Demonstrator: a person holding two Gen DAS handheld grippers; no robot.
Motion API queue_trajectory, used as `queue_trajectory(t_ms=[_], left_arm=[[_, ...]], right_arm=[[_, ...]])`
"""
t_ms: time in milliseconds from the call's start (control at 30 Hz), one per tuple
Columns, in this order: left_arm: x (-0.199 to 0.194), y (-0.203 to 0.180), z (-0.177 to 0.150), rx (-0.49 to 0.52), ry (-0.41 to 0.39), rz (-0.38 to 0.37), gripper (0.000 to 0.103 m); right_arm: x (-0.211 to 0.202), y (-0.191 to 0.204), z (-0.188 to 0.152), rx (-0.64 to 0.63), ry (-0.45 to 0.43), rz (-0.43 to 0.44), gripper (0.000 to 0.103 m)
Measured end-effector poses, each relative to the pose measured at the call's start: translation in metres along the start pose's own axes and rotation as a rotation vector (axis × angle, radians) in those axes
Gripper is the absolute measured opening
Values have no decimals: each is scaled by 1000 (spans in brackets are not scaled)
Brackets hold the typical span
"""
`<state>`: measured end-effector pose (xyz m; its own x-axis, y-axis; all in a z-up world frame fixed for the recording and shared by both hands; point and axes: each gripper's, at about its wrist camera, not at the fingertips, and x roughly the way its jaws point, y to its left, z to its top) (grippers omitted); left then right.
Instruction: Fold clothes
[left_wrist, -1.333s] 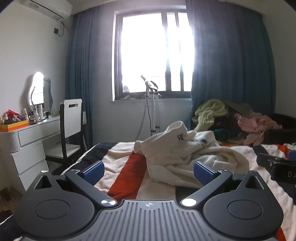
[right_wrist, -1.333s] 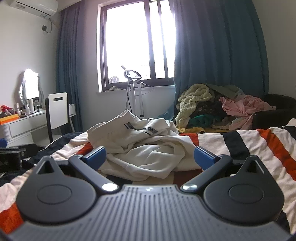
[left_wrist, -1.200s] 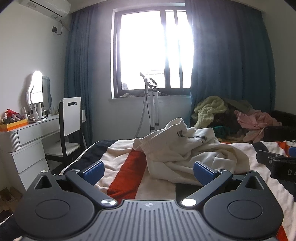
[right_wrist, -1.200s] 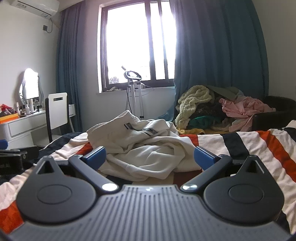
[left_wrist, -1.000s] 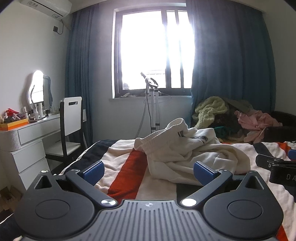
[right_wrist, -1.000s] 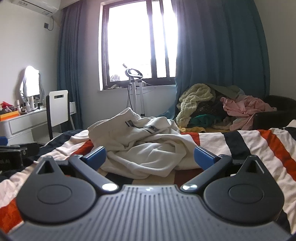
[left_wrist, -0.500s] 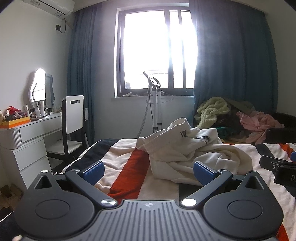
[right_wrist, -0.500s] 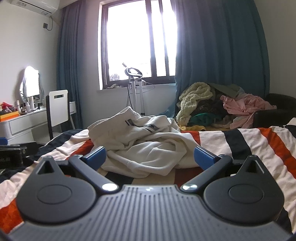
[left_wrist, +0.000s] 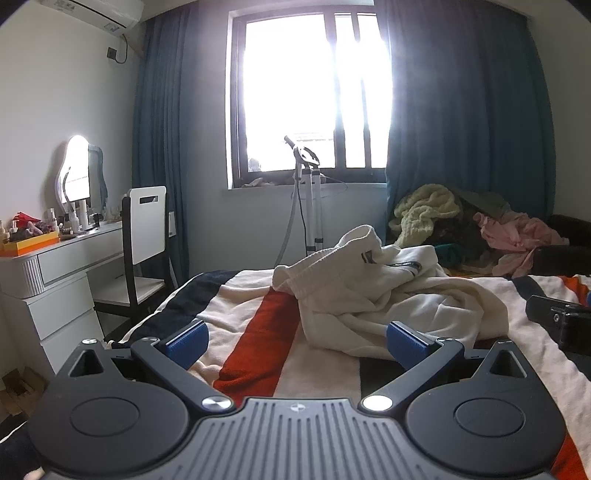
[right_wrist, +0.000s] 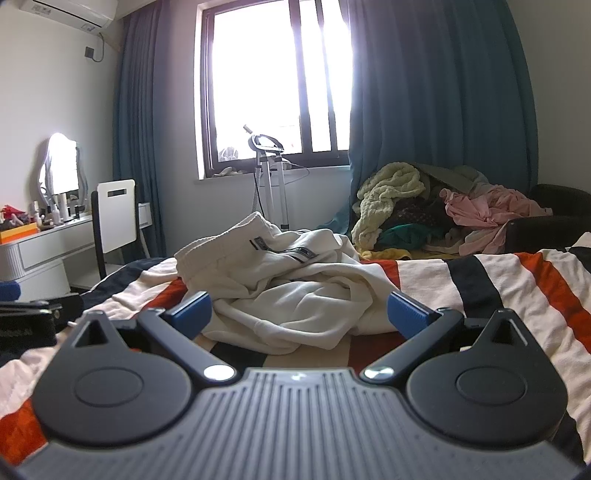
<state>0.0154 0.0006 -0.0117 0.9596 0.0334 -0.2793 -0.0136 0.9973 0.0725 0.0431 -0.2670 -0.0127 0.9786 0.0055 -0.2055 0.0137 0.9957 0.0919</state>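
Observation:
A crumpled cream-white garment with a ribbed waistband lies in a heap on the striped bedspread. It also shows in the right wrist view. My left gripper is open and empty, low over the bed just short of the heap's left side. My right gripper is open and empty, close in front of the heap. The right gripper's body shows at the right edge of the left wrist view, and the left gripper's body at the left edge of the right wrist view.
A pile of other clothes lies on a dark armchair at the back right. A garment steamer stand is under the window. A white chair and a dressing table with a mirror are at the left.
Both grippers have drifted slightly; the views shift a little and the garment sits a bit further right in each. Both stay open and the garment has not moved.

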Motion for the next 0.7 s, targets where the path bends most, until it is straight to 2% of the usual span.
queue_trajectory(t_ms=[233,500,600,700], left_arm=[[3,0,-3,4,1,1,103],[15,1,-9,-36,-4,-37,103],[19,1,-12,-52,-5,-51,103],[18,6,-11,-65,-14,-48,103]], right_arm=[[0,0,-1,6,1,3,103],[6,-8,-8,54,13,-19,103],[4,-9,-6,77,-6,6,103],[1,-8,-5,93,-22,-31,103]])
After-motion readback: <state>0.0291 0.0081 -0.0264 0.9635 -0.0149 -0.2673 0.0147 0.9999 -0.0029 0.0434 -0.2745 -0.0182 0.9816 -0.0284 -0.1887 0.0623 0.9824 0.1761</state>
